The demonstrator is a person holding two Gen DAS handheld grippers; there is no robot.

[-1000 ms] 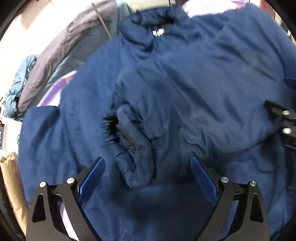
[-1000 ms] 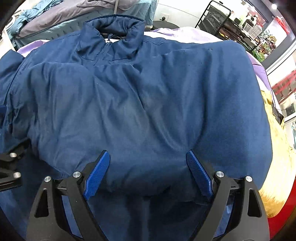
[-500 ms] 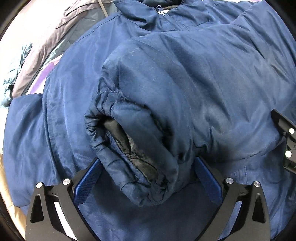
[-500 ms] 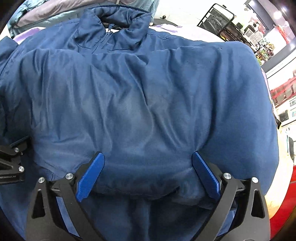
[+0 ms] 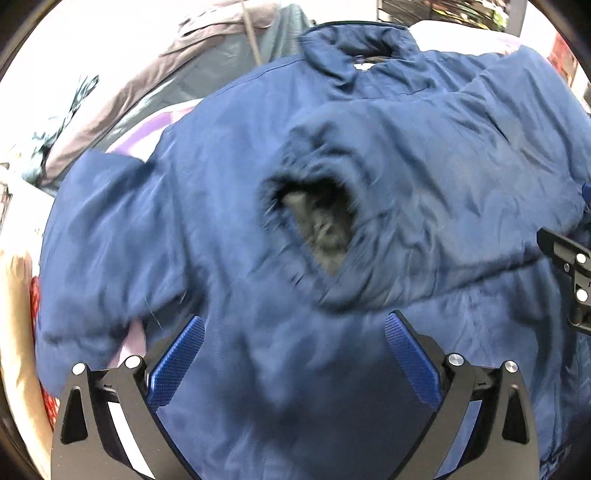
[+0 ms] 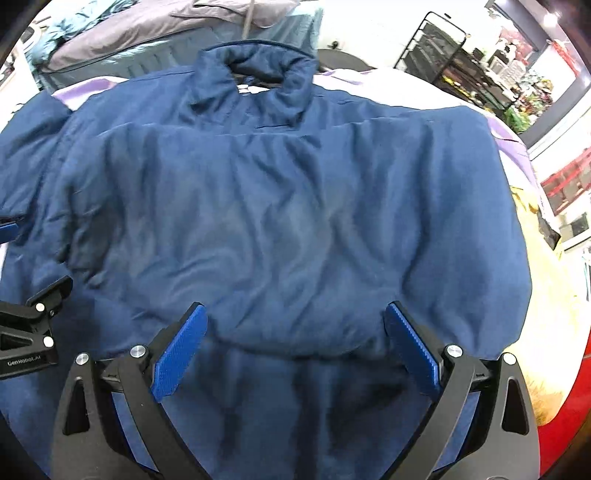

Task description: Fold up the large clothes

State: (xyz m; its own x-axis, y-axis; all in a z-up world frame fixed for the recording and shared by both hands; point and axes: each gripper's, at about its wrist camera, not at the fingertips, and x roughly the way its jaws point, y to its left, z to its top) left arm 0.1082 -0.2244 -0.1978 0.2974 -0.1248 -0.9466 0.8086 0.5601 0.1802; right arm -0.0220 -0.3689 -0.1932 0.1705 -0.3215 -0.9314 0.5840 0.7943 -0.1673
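A navy padded jacket (image 5: 424, 155) lies spread out, collar (image 6: 258, 70) at the far side. One sleeve is folded across its front, and the dark cuff opening (image 5: 314, 221) faces me in the left wrist view. My left gripper (image 5: 293, 325) hangs above the lower front of the jacket, just short of that cuff, open, with nothing between its blue pads (image 5: 177, 365). My right gripper (image 6: 295, 310) hovers over the folded sleeve's lower edge on the jacket (image 6: 288, 206), also open and holding nothing. Each gripper shows at the edge of the other's view.
Grey and teal garments (image 6: 147, 29) are piled behind the collar. A lilac sheet (image 5: 155, 125) shows under the jacket. A yellow cloth (image 6: 546, 295) lies to the right, with a black wire rack (image 6: 443, 48) beyond. A beige item (image 5: 14, 314) sits at the left.
The sleeve cuff sat between the left jaws half a second ago; the left gripper has drawn back and the cuff now lies clear beyond them. The right gripper pulled back slightly, jaws a bit wider.
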